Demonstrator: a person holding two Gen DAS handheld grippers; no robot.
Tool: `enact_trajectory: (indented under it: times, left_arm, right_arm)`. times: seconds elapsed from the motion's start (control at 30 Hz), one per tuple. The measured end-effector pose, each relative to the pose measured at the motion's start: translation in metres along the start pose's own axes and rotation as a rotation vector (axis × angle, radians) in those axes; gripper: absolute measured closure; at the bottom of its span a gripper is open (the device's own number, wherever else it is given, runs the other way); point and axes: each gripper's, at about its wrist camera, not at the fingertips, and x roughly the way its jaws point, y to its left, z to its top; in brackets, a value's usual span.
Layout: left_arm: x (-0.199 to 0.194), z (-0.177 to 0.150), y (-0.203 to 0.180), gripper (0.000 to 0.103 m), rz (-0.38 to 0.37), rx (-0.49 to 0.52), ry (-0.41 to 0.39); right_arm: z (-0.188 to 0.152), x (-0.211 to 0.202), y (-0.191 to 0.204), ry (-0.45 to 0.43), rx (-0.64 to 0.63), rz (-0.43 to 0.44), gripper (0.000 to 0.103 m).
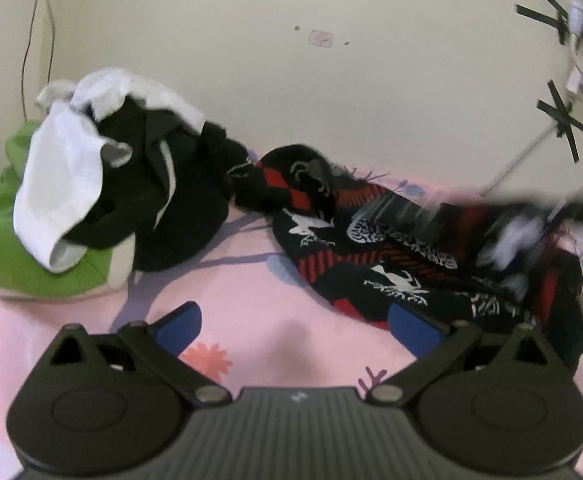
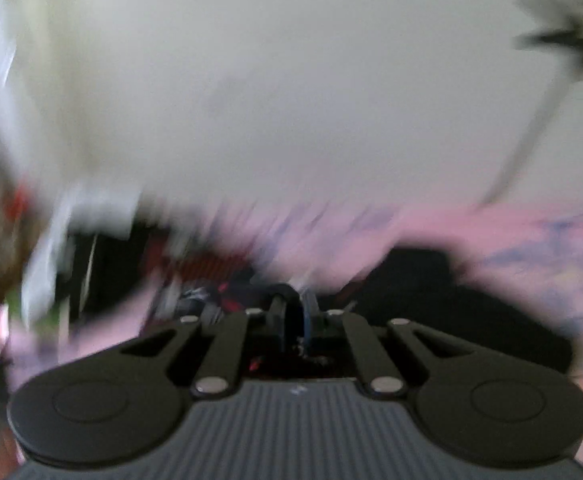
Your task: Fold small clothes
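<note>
Because it is thin, limp knit, the black sock with red and white pattern (image 1: 371,248), lying on the pink flowered sheet (image 1: 251,304), should be pinched at an edge; left gripper (image 1: 295,324) stands apart, empty; right gripper (image 2: 293,312) is together, perhaps on cloth.

A patterned garment (image 1: 375,248), black with red stripes, red checks and white figures, is spread crumpled across the pink sheet, running from the middle toward the right; its right end is blurred. Just left of it, touching or nearly so, a pile is heaped: a black garment (image 1: 171,200) with a pale seam line is slumped upright, and white cloth (image 1: 59,176) is draped over its top and left side, hanging down onto a green cushion. In the right wrist view, red-and-black fabric (image 2: 227,292) is seen, possibly the same patterned garment.
</note>
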Motion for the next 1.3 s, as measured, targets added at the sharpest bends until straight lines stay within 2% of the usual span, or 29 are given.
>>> enact_trajectory:
  times: [0.07,0.13,0.17,0.23,0.27,0.3,0.33,0.43,0.5,0.6,0.67,0.73,0.83,0.93,1.0,1.13,1.3]
  left_arm:
    - [0.003,0.002,-0.01,0.0,-0.016,0.035,-0.002]
    - [0.009,0.002,-0.021,0.0,-0.043,0.056,0.001]
    - [0.012,0.001,-0.028,0.0,-0.056,0.067,0.004]
    - [0.021,0.0,-0.042,0.0,-0.079,0.094,0.016]
    - [0.023,-0.002,-0.048,0.0,-0.086,0.111,0.02]
    - [0.026,-0.004,-0.054,0.0,-0.088,0.134,0.021]
    - [0.027,-0.005,-0.06,0.0,-0.088,0.16,0.02]
    - [0.03,-0.007,-0.076,0.0,-0.08,0.247,0.006]
    - [0.03,-0.008,-0.088,0.0,-0.07,0.316,-0.011]
    - [0.032,-0.006,-0.102,0.0,-0.032,0.427,-0.056]
    - [0.035,0.002,-0.108,0.0,0.008,0.496,-0.101]
    - [0.04,0.013,-0.106,0.0,0.048,0.543,-0.129]
    - [0.051,0.029,-0.099,0.0,0.057,0.598,-0.119]
    - [0.059,0.036,-0.097,0.0,0.017,0.675,-0.097]
    - [0.067,0.036,-0.1,0.0,-0.001,0.752,-0.091]
    - [0.09,0.038,-0.11,0.0,-0.038,0.9,-0.063]
    - [0.121,0.038,-0.116,0.001,-0.076,0.981,0.015]
  right_arm:
    - [0.017,-0.042,-0.045,-0.141,0.119,-0.081,0.103]
    - [0.022,-0.078,-0.083,-0.257,0.174,-0.257,0.103]
    - [0.02,-0.09,-0.102,-0.283,0.195,-0.349,0.103]
    - [0.009,-0.102,-0.135,-0.265,0.242,-0.51,0.101]
    - [0.001,-0.109,-0.148,-0.236,0.258,-0.553,0.092]
    - [-0.008,-0.114,-0.157,-0.205,0.263,-0.554,0.06]
    - [-0.017,-0.122,-0.162,-0.188,0.261,-0.559,0.051]
    - [-0.033,-0.142,-0.152,-0.191,0.158,-0.53,0.051]
    - [-0.035,-0.147,-0.129,-0.189,0.045,-0.451,0.051]
    - [-0.032,-0.129,-0.092,-0.154,-0.13,-0.329,0.051]
    - [-0.029,-0.113,-0.072,-0.137,-0.212,-0.287,0.051]
    - [-0.028,-0.097,-0.062,-0.108,-0.245,-0.25,0.052]
    - [-0.023,-0.067,-0.063,-0.042,-0.26,-0.201,0.052]
    - [-0.023,-0.047,-0.065,0.013,-0.317,-0.181,0.051]
    - [-0.025,-0.038,-0.065,0.034,-0.364,-0.177,0.044]
    - [-0.02,-0.019,-0.075,0.094,-0.422,-0.136,0.041]
    - [-0.025,0.002,-0.081,0.145,-0.469,-0.099,0.039]
